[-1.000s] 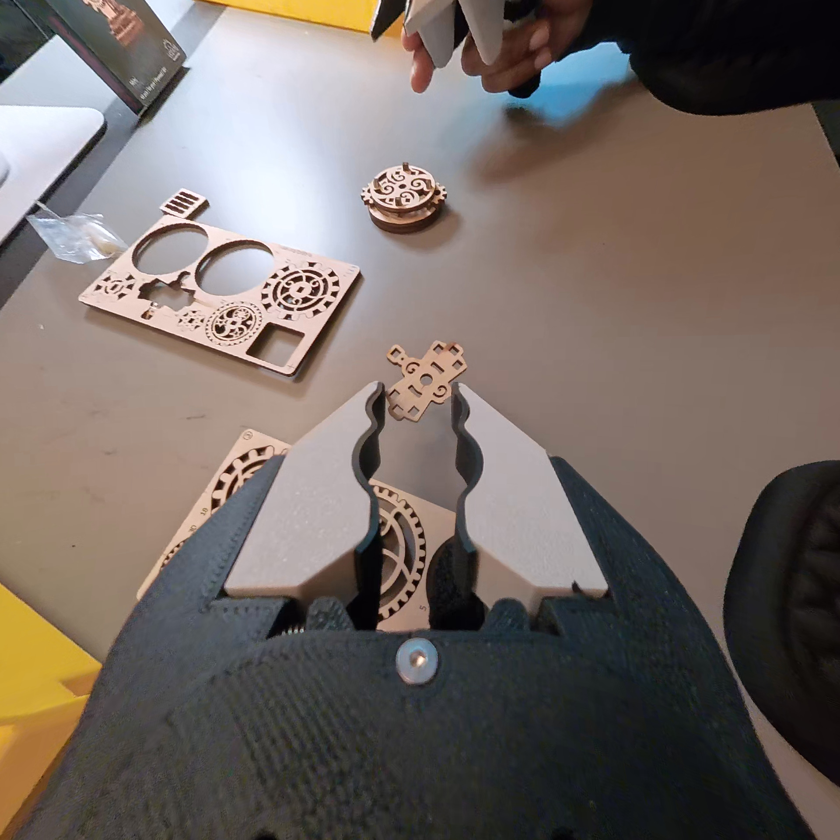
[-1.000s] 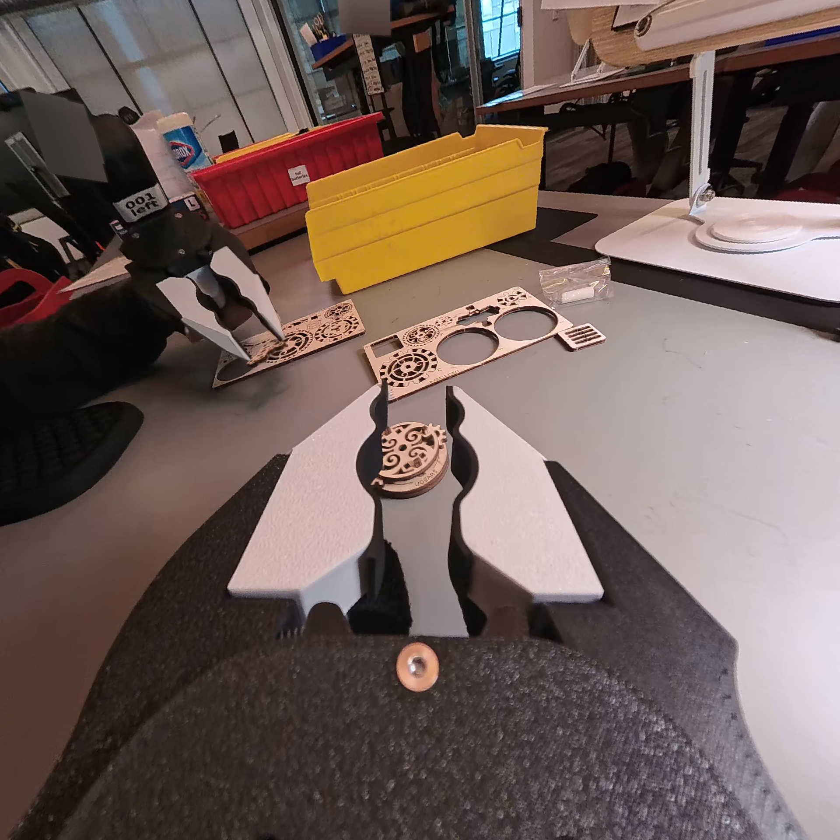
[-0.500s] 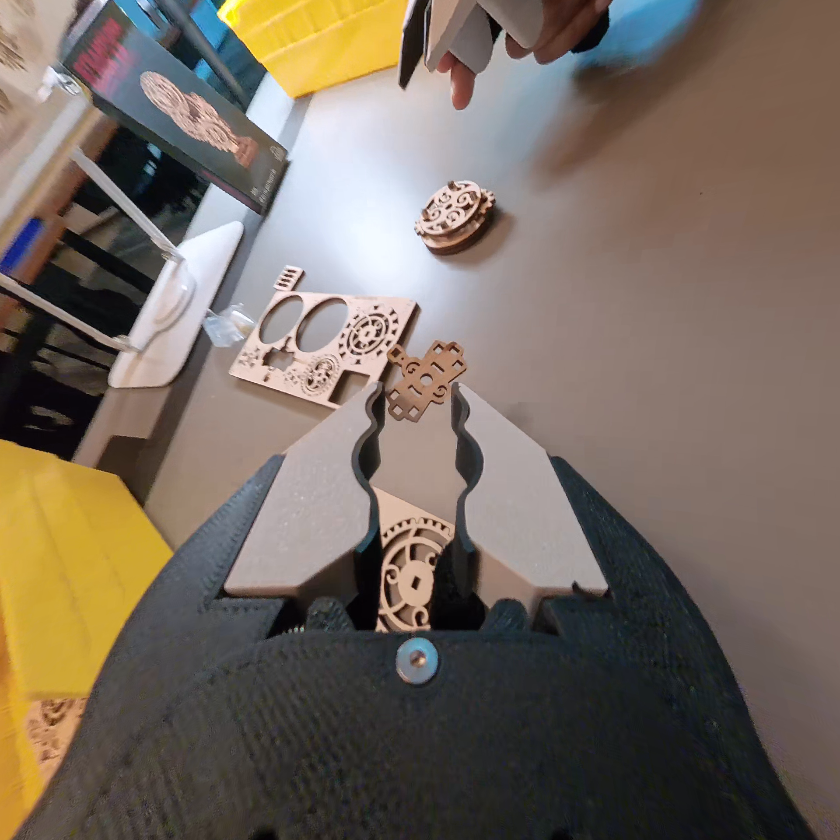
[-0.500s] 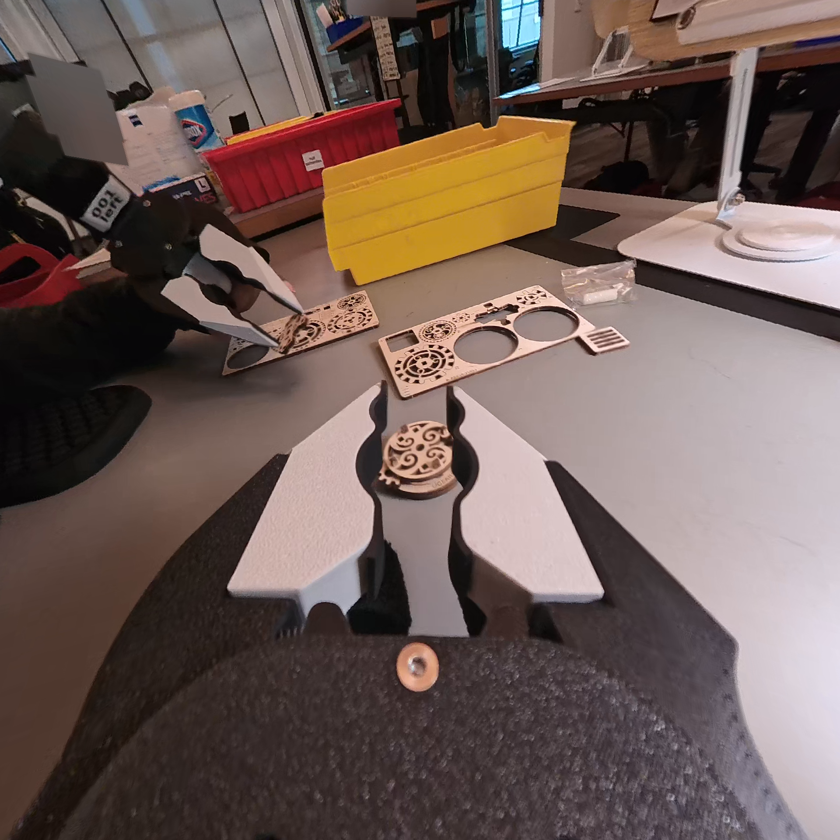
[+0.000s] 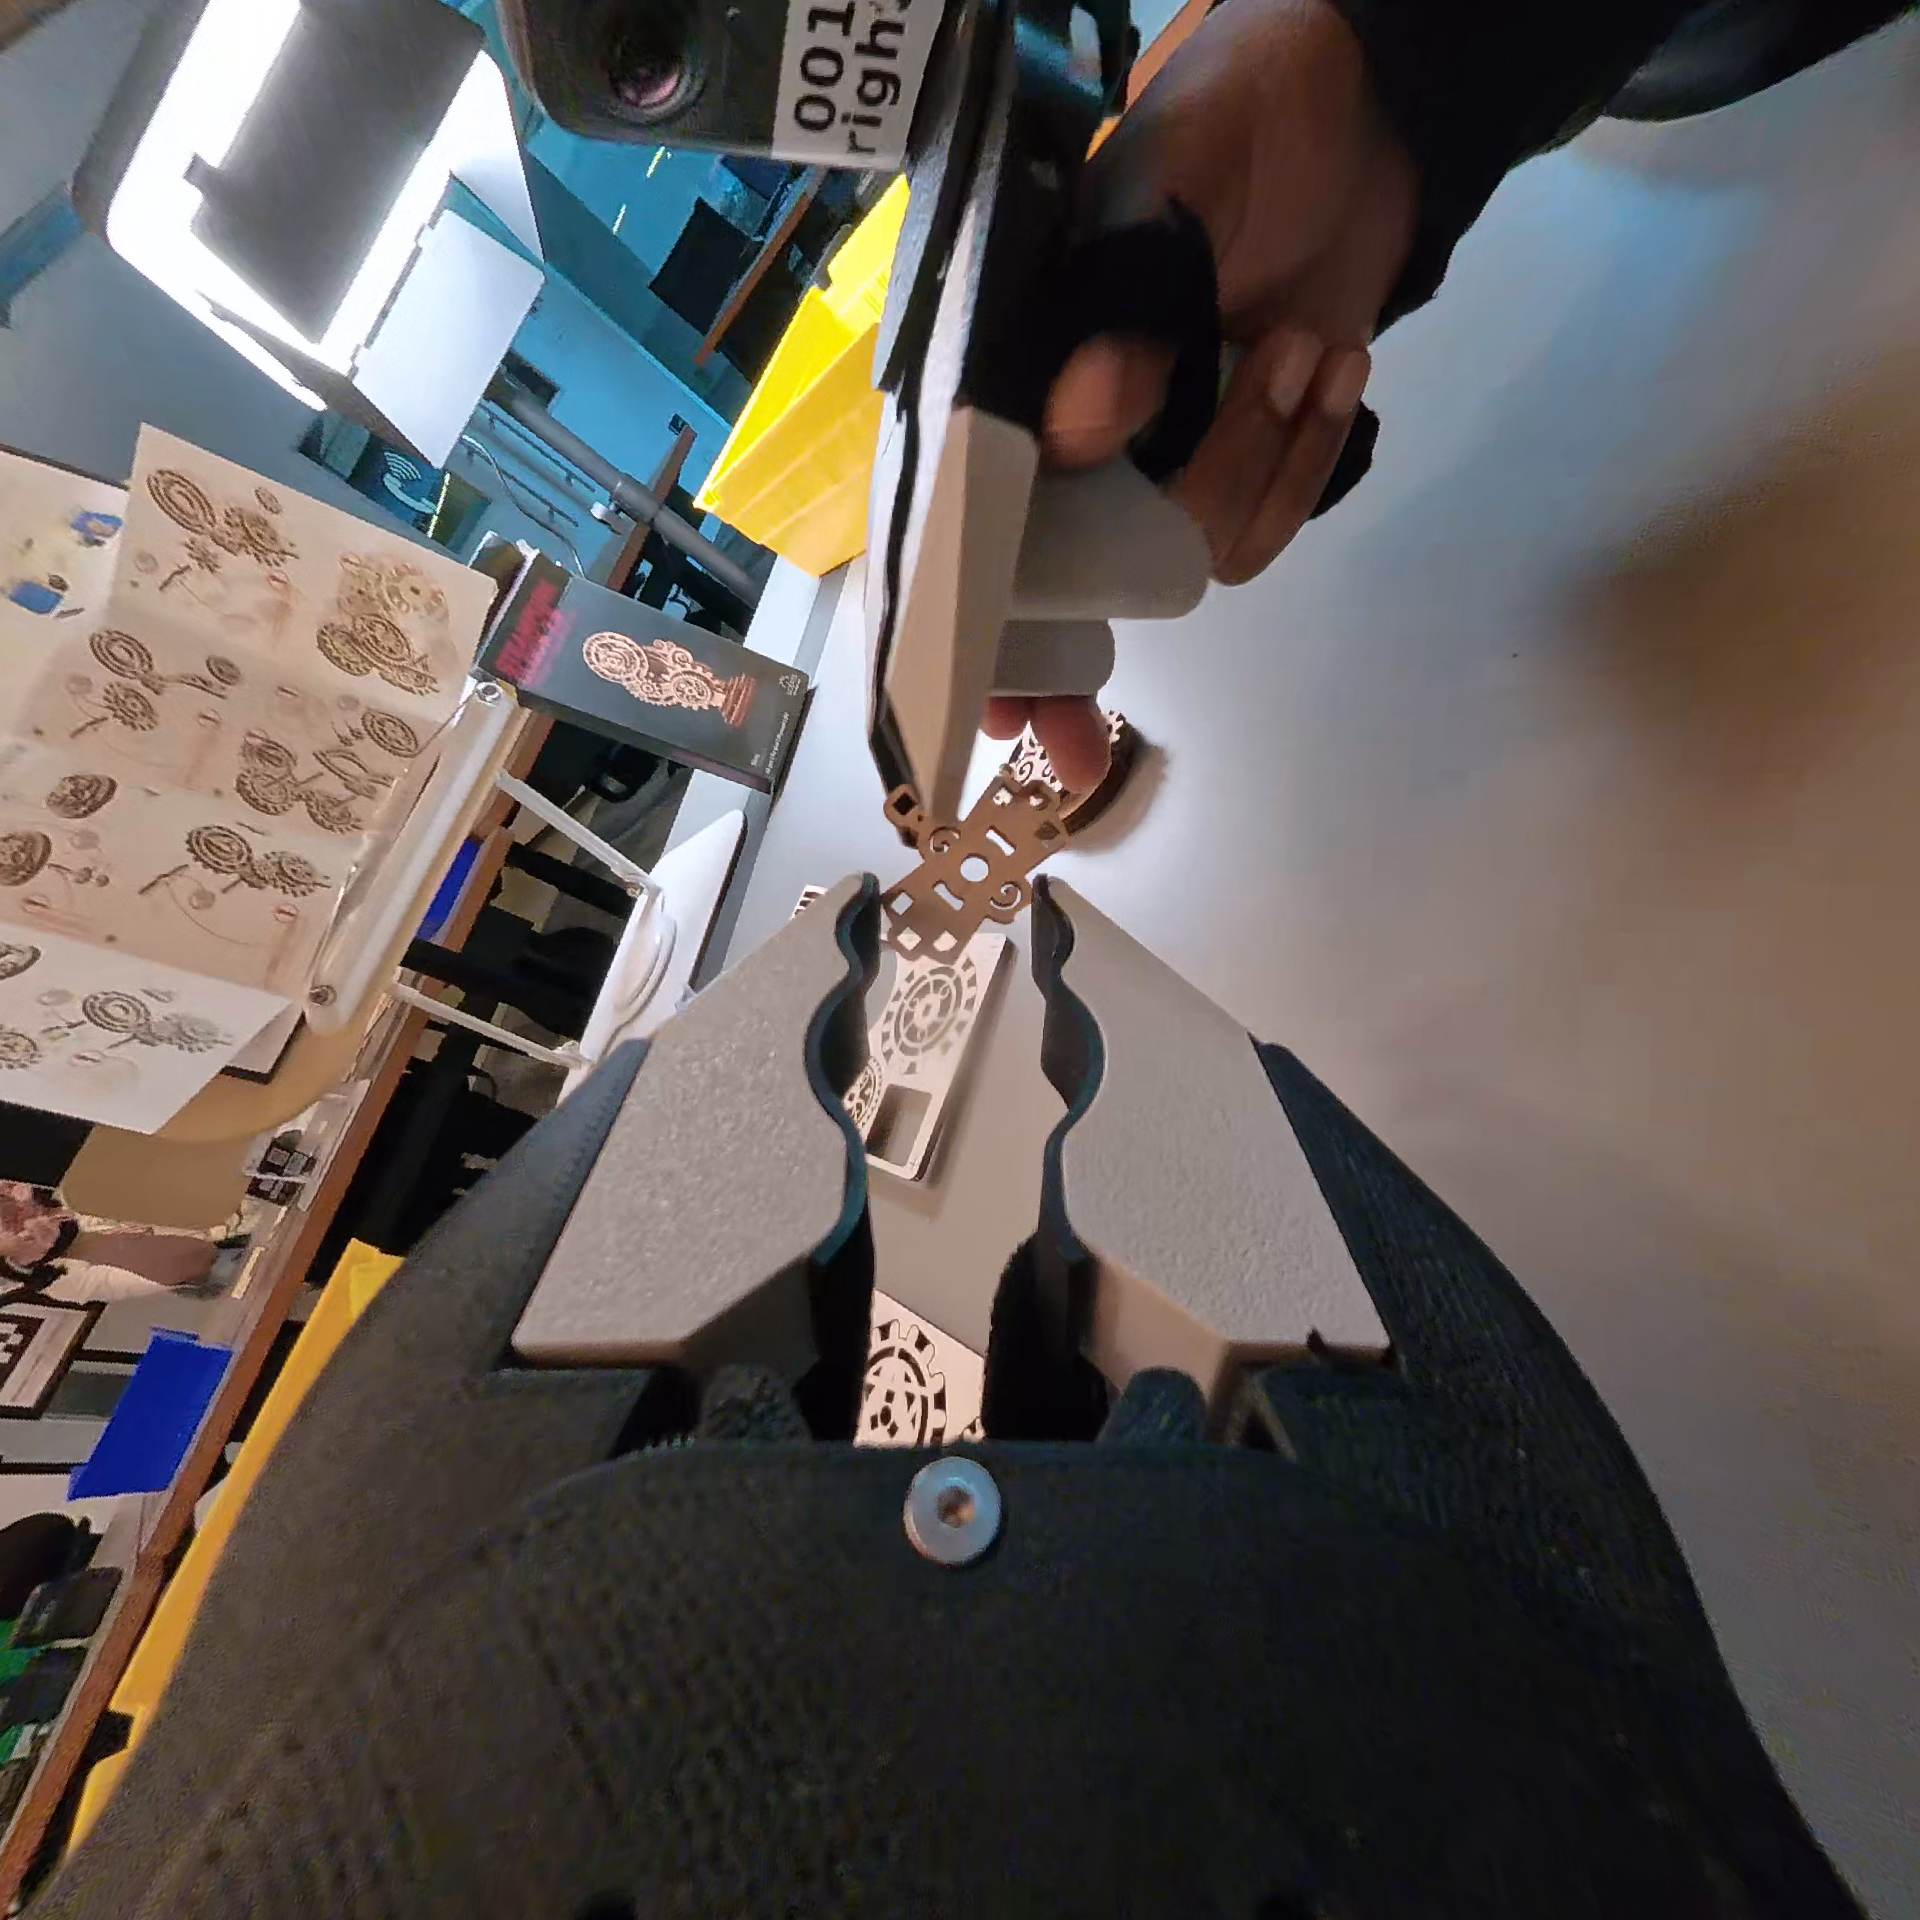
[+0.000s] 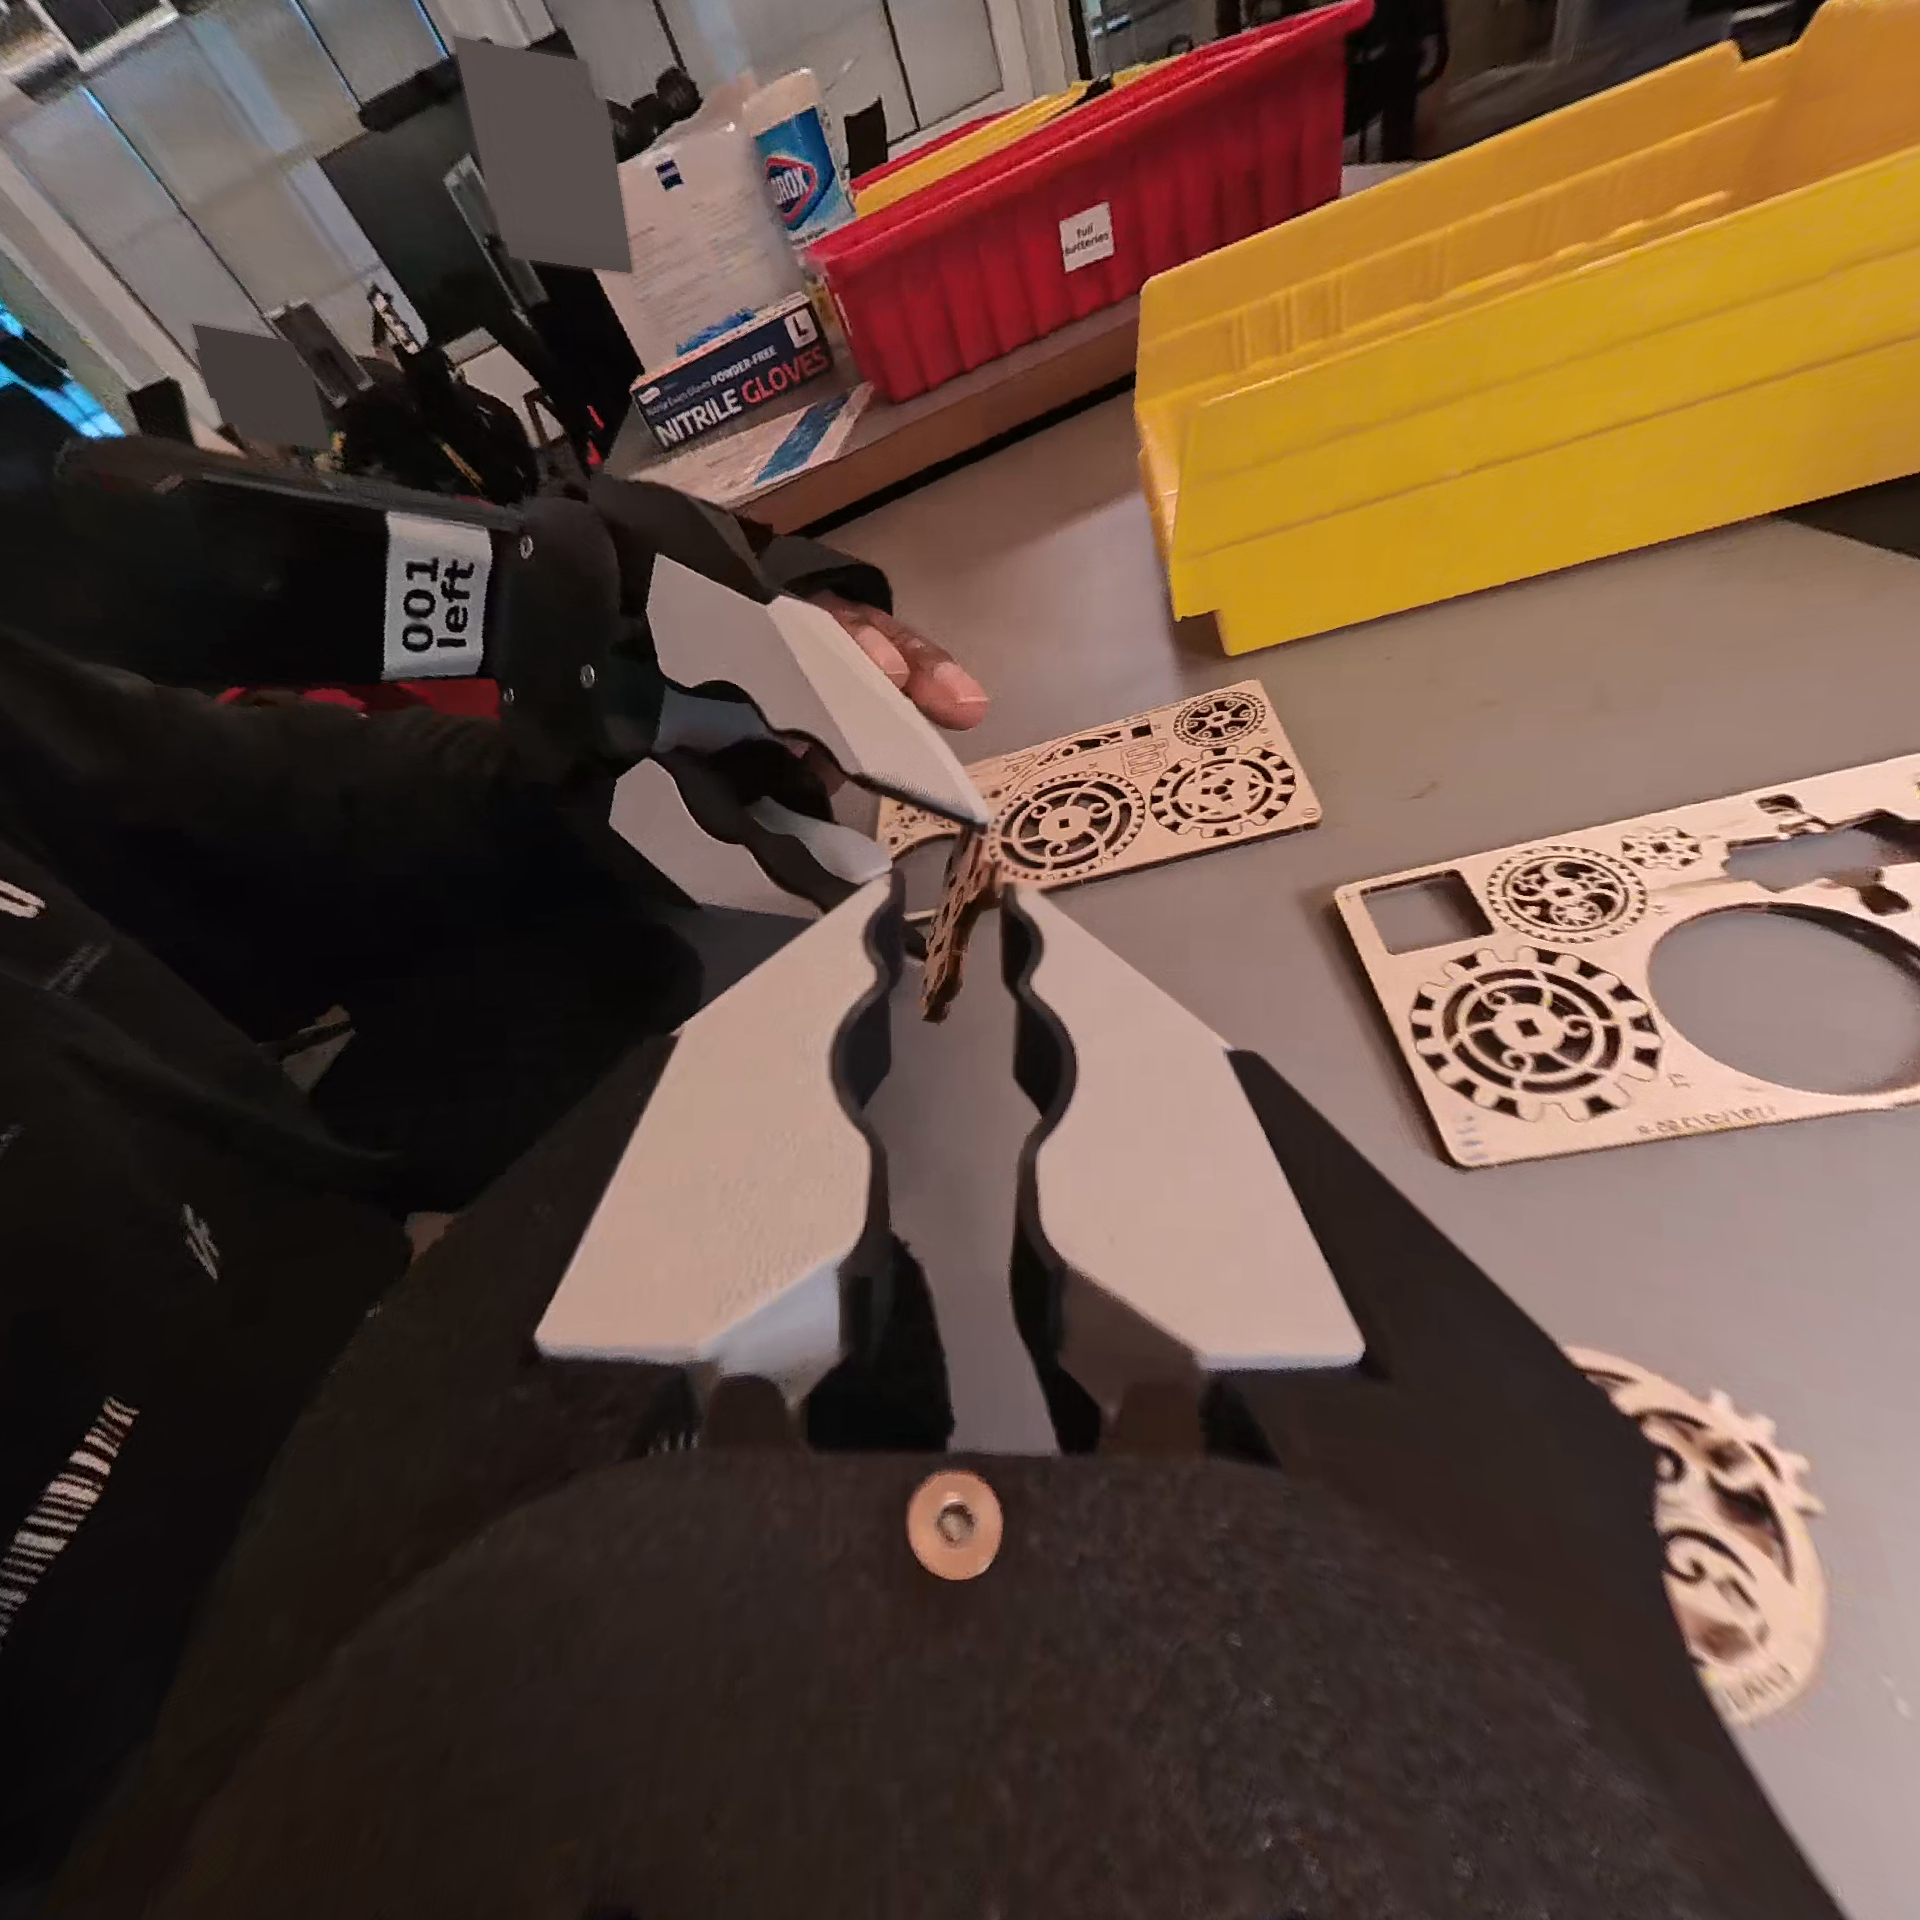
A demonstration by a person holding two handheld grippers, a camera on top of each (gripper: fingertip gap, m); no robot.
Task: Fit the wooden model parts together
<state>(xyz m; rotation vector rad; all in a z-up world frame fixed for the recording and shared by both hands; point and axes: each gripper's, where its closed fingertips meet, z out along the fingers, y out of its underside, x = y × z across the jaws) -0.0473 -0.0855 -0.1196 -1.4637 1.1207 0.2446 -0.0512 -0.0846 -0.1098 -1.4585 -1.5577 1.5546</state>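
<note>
My left gripper is shut on a small cross-shaped wooden piece and holds it by its lower end, up off the grey table. My right gripper has come up to it. The piece stands edge-on between the right jaws, with a small gap on each side. The right gripper also shows in the left wrist view, its tip at the piece's upper arm. The left gripper shows in the right wrist view. The round gear assembly lies on the table beside my right gripper.
Two laser-cut wooden sheets lie on the table, one with gears and one with round cutouts. A yellow bin and a red bin stand behind them. An instruction sheet and a black box are at the table's side. Left and right tips are no more than a few centimetres apart. The round gear assembly is about equally far from each gripper, around 15 cm.
My left gripper has lifted the cross piece off the table and tilted. My right gripper has left the round assembly, moved over to the piece, and its jaws have narrowed.
</note>
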